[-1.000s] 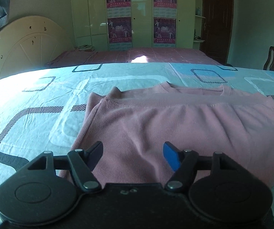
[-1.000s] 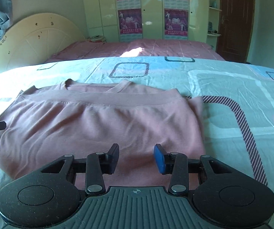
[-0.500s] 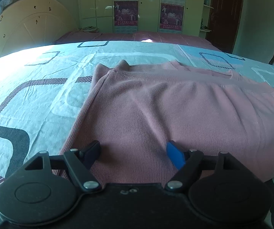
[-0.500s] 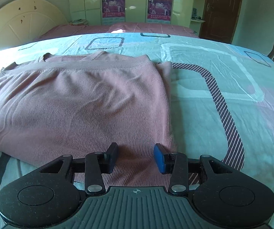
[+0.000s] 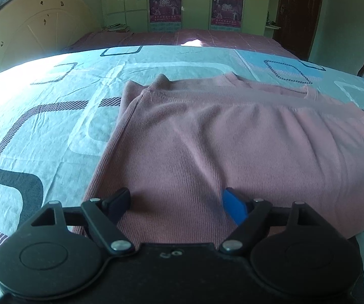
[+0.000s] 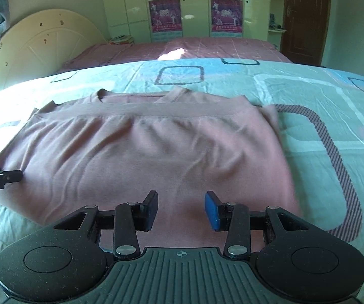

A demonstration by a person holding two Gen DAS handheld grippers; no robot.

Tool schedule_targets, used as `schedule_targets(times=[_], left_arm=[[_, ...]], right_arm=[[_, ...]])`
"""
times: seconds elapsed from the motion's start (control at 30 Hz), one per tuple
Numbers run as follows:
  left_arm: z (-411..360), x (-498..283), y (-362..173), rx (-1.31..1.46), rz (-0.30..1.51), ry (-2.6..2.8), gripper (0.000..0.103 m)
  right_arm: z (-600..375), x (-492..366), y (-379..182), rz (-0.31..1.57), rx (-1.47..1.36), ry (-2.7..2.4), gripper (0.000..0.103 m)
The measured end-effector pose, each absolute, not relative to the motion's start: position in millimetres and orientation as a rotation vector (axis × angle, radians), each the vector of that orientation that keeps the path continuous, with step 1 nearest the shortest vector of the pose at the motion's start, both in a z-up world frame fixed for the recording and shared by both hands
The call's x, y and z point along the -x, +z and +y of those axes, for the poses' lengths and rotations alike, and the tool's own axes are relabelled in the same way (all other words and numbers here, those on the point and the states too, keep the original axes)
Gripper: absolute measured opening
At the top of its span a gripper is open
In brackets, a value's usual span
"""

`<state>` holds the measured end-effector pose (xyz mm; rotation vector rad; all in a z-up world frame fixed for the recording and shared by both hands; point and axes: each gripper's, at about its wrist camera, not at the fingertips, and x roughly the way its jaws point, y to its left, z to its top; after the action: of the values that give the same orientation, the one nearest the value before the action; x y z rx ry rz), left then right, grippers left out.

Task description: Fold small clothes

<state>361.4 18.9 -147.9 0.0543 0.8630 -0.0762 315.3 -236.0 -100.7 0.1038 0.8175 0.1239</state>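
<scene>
**Pink top folded on the bed, both claws spread at its near edge**

A pink knit top lay folded on the patterned bedsheet, its ribbed band turned up across the far side and the neckline peeking out behind it. The left claw sat low over the top's near left corner, its two fingers wide apart with cloth lying between them but nothing pinched. The right claw stood the same way near the top's right end, fingers parted over the fabric, one blue pad facing inward.

From the left wrist the garment's left edge showed plainly, running down to the black finger, with the grey and striped squares of the sheet beside it. The right wrist showed what that view could not: the top's right edge, a folded sleeve tucked just beyond it, and a dark tip of the other tool touching the garment's left side (only a sliver of it, at the frame's edge).

Behind the bed stood a cream headboard, a second bed with a maroon cover, a wardrobe with posters and a dark door.
</scene>
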Motion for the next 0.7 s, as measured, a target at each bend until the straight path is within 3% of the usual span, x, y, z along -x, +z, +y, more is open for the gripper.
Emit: schedule_targets(times=[0.43, 0.7], left_arm=[[31.4, -367.8, -147.2, -0.040, 0.857, -0.069, 0.084], [60.5, -336.5, -127.3, 0.174, 0.934, -0.091, 0.084]], right_arm=[[-166.6, -350.6, -104.7, 0.795, -0.106, 0.213, 0.041], [-160.5, -355.9, -106.3, 0.823, -0.044, 0.236, 0.041]])
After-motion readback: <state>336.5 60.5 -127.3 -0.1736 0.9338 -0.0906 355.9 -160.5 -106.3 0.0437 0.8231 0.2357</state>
